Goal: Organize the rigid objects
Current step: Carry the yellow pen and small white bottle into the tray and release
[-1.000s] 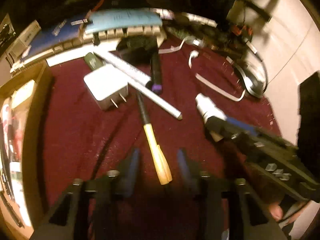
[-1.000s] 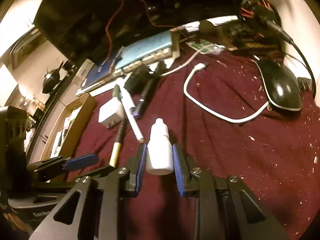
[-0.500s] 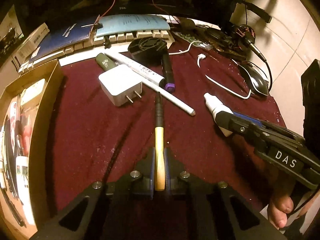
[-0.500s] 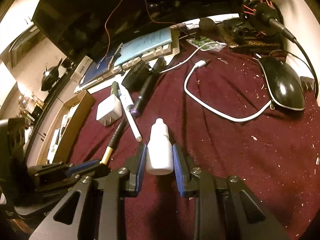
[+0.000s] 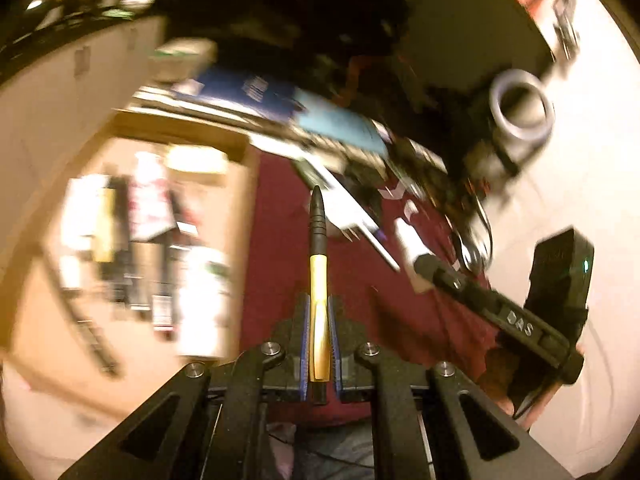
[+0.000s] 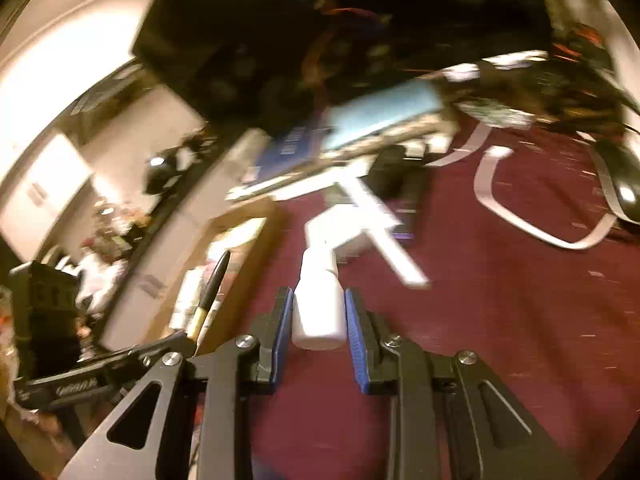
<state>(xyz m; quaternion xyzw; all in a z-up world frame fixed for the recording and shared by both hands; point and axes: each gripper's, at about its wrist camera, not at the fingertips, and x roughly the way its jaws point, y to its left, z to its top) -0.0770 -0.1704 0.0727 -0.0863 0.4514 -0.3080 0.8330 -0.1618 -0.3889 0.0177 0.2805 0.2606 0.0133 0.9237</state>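
A: Left wrist view first. What is the left gripper (image 5: 319, 344) doing?

B: It is clamped on a pen (image 5: 319, 280) with a yellow barrel and a black ribbed grip. The blue pads (image 5: 305, 344) press the yellow barrel from both sides, low in the centre of the frame, and the black tip points up toward mid-frame. The pen is lifted clear of the maroon cloth (image 5: 280, 264).

A: And around it?

B: At the left, blurred, lies an open cardboard box (image 5: 240, 148) with mixed items inside that I cannot make out. Right of the pen's tip sit a white charger (image 5: 348, 220) and a white marker (image 5: 372, 236), both smeared. At the right edge the right gripper (image 5: 424, 264) reaches in, a white bottle (image 5: 410, 240) showing at its front.

A: Now the right wrist view.

B: The right gripper (image 6: 319, 320) grips the white dropper bottle (image 6: 319, 308) low in the centre; both blue pads (image 6: 281, 328) touch its sides, cap pointing up the frame. It hangs above the maroon cloth (image 6: 500, 300).

A: Is the pen visible here?

B: Yes, at the lower left, the pen (image 6: 210, 292) sticks up from the left gripper (image 6: 188, 340), its black end over the cardboard box (image 6: 256, 208). Just above the bottle's cap lie the charger (image 6: 340, 228) and marker (image 6: 384, 232). A white cable (image 6: 520, 224) loops at the right, beside a black mouse (image 6: 620, 180) at the edge.
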